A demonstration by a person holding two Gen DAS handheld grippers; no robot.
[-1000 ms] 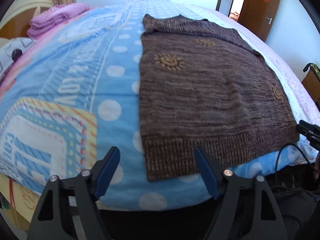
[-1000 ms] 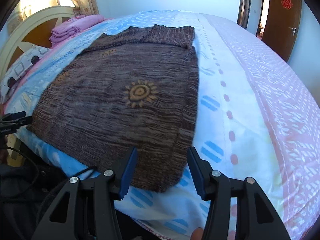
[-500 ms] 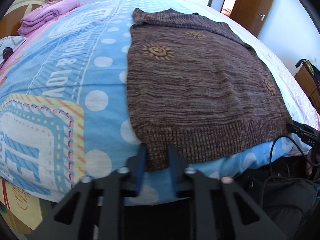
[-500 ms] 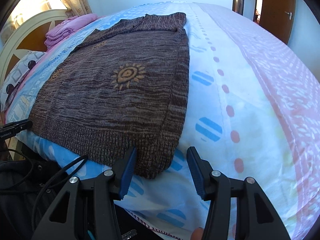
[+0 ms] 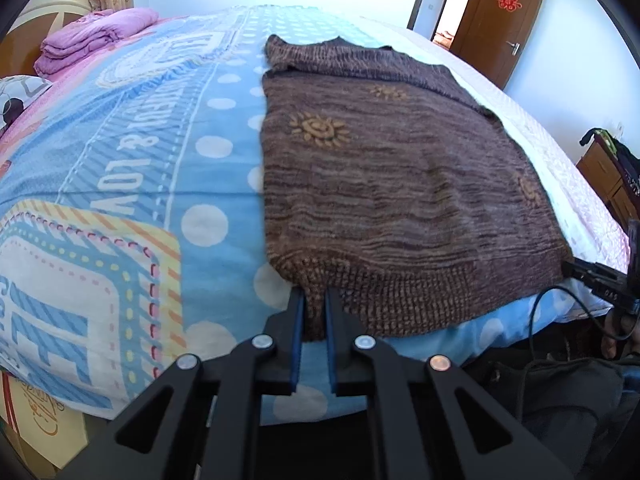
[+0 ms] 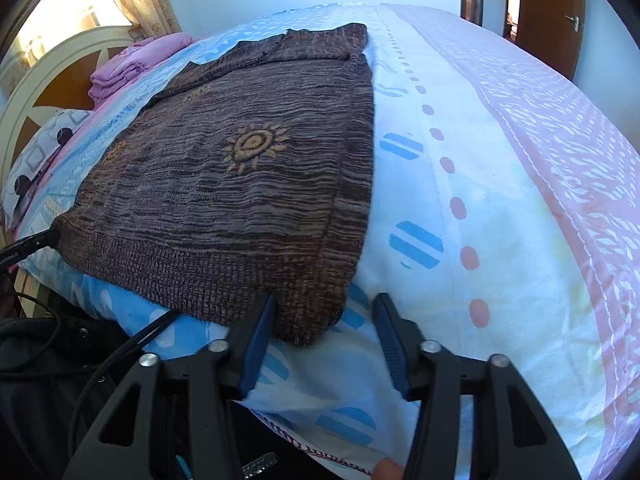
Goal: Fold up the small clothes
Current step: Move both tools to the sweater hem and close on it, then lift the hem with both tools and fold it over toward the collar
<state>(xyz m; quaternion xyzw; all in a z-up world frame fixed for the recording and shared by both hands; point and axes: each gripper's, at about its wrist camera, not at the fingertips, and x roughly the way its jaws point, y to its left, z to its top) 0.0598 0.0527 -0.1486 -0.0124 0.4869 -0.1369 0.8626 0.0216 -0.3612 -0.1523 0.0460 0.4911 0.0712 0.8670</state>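
A brown knitted sweater (image 5: 392, 184) with orange sun motifs lies flat on the bed, its ribbed hem toward me. My left gripper (image 5: 314, 300) is shut on the hem's near left corner, with the knit pinched between the blue pads. In the right wrist view the same sweater (image 6: 240, 184) spreads out, and my right gripper (image 6: 326, 308) straddles its near right hem corner. Those jaws are closing, the corner lies between them, and the pads do not press on it. The left gripper's tip shows at the far left edge (image 6: 28, 244).
The bed cover (image 5: 120, 208) is blue with dots and lettering, white and pink on the right (image 6: 520, 184). Folded pink bedding (image 5: 92, 40) lies by the headboard (image 6: 48, 80). A brown door (image 5: 508, 12) stands beyond. Dark cables and a bag (image 5: 560, 380) lie below the bed's edge.
The left jaws, wide apart a second ago, have come together on the hem's left corner. The right jaws have narrowed around the right corner. Both views have closed in on the sweater's hem.
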